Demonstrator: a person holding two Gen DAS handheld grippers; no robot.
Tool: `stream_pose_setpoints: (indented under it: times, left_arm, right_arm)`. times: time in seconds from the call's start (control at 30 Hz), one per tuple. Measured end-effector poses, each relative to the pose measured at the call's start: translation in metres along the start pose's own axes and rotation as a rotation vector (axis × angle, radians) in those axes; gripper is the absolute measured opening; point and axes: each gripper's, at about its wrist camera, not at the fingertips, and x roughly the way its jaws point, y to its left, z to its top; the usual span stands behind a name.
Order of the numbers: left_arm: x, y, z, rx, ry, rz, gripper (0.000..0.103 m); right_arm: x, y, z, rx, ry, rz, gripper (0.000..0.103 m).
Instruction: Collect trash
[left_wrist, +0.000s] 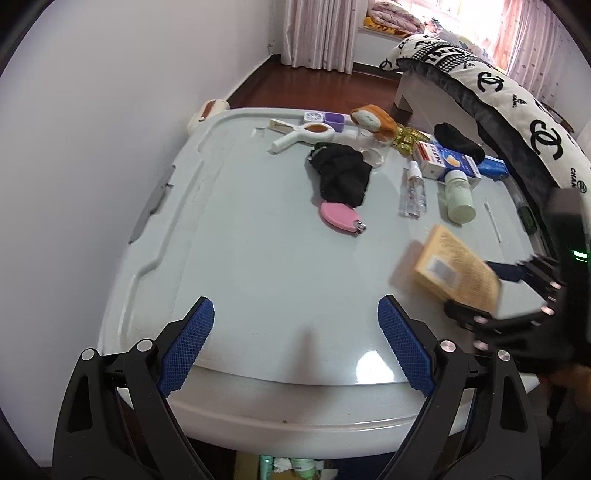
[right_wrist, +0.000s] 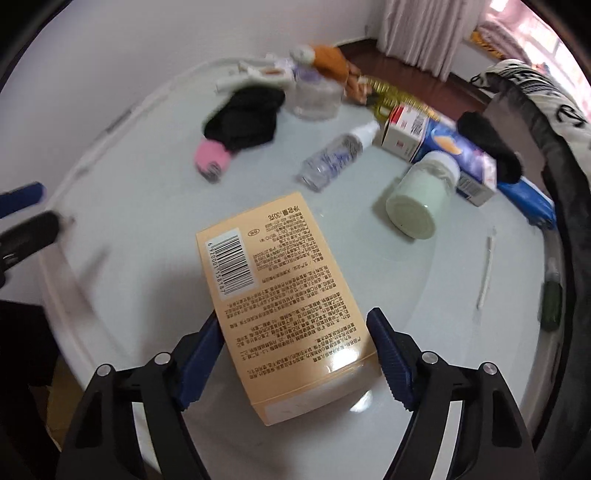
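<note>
The right gripper (right_wrist: 295, 354) is closing its fingers on the tan box (right_wrist: 284, 295) near the surface's (left_wrist: 258, 266) front edge to lift it as trash; the left gripper (left_wrist: 295, 343) is hovering open-fingered, empty.

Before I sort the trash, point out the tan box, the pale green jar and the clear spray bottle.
tan box (right_wrist: 280, 295): right wrist view, printed top face.
pale green jar (right_wrist: 417, 206): right wrist view, side near lid.
clear spray bottle (left_wrist: 414, 192): left wrist view, mid body.
</note>
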Motion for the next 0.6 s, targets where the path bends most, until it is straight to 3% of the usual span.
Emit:
stream_pose_setpoints:
  times: [0.13,0.33,0.47,0.57,0.6]
  left_arm:
    - [0.007,0.002,0.000,0.009,0.011,0.004,0.088]
    - [0.037,-0.018,0.016,0.056,-0.025,-0.118,0.088]
    - [0.080,-0.033,0.039,0.089,0.020,-0.114,0.069]
    - [0.107,-0.040,0.050,0.088,0.054,-0.115,0.063]
    - [0.109,-0.042,0.053,0.097,0.021,-0.098,0.060]
  right_arm:
    - [-0.042,-0.001,-0.017,0.079,-0.055,0.025,0.076]
    - [-0.098,-0.020,-0.056,0.171,-0.152,0.049,0.076]
    - [-0.092,-0.022,-0.064,0.200,-0.173,0.073,0.076]
    - [-0.087,-0.023,-0.064,0.184,-0.172,0.069,0.076]
    - [-0.090,-0.023,-0.065,0.178,-0.176,0.066,0.076]
